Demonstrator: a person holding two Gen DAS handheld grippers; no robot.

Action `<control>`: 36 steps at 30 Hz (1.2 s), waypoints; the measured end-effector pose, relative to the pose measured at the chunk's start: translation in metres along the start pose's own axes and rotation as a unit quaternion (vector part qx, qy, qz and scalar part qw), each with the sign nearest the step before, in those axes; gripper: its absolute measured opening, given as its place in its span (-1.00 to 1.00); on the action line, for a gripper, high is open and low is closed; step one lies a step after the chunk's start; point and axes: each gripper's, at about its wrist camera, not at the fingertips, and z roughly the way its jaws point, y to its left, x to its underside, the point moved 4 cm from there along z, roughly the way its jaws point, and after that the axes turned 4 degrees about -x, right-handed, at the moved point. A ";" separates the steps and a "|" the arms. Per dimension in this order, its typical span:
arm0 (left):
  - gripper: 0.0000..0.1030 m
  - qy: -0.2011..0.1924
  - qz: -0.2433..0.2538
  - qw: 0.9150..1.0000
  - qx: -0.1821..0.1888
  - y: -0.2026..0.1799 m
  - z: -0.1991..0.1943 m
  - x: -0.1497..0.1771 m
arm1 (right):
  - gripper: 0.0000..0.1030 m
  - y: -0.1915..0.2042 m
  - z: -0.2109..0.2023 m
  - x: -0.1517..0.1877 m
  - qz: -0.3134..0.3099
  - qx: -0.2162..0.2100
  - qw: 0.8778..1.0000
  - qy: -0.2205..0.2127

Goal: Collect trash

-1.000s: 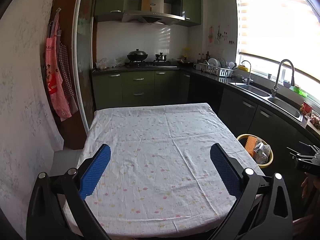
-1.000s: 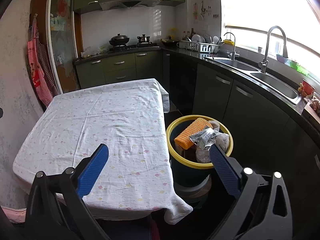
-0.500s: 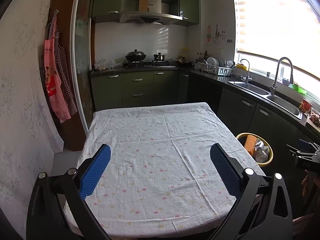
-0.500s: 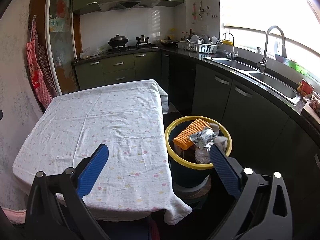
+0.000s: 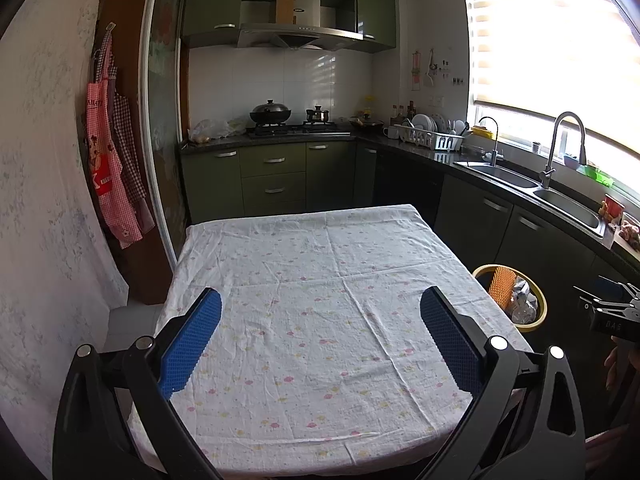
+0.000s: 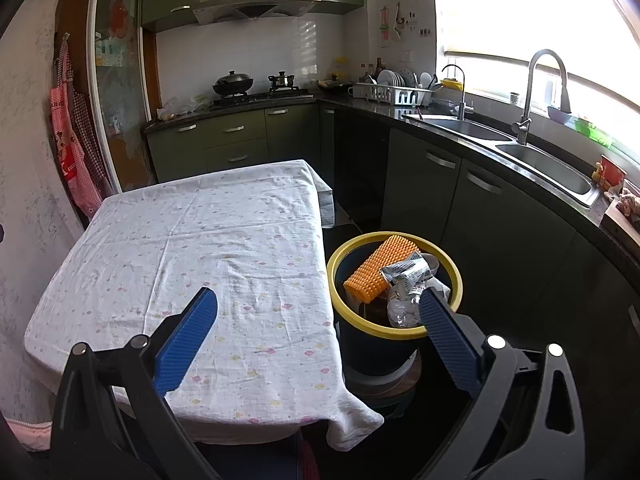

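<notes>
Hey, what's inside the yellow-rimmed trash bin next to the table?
The trash bin holds an orange bumpy pad leaning against the rim and crumpled silvery wrappers. Whatever lies deeper is hidden beneath them and behind the right finger.

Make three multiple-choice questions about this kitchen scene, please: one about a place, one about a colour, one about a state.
1. Where is the round dark bin with the trash?
A. on the table
B. on the floor beside the table covered by a white floral cloth
C. in the sink

2. What colour is the bin's rim?
A. yellow
B. red
C. white

3. How is the left gripper?
A. shut on a wrapper
B. shut and empty
C. open and empty

Answers:
1 B, the bin stands low at the table's right edge.
2 A, a yellow ring runs around the opening, which holds an orange bumpy sheet and crumpled silver wrappers.
3 C, its blue pads stand wide apart with only cloth between them.
</notes>
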 end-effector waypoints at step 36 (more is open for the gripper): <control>0.91 -0.002 0.007 1.000 0.001 0.000 -0.001 -0.002 | 0.87 -0.002 0.003 0.002 0.002 0.000 1.000 0.002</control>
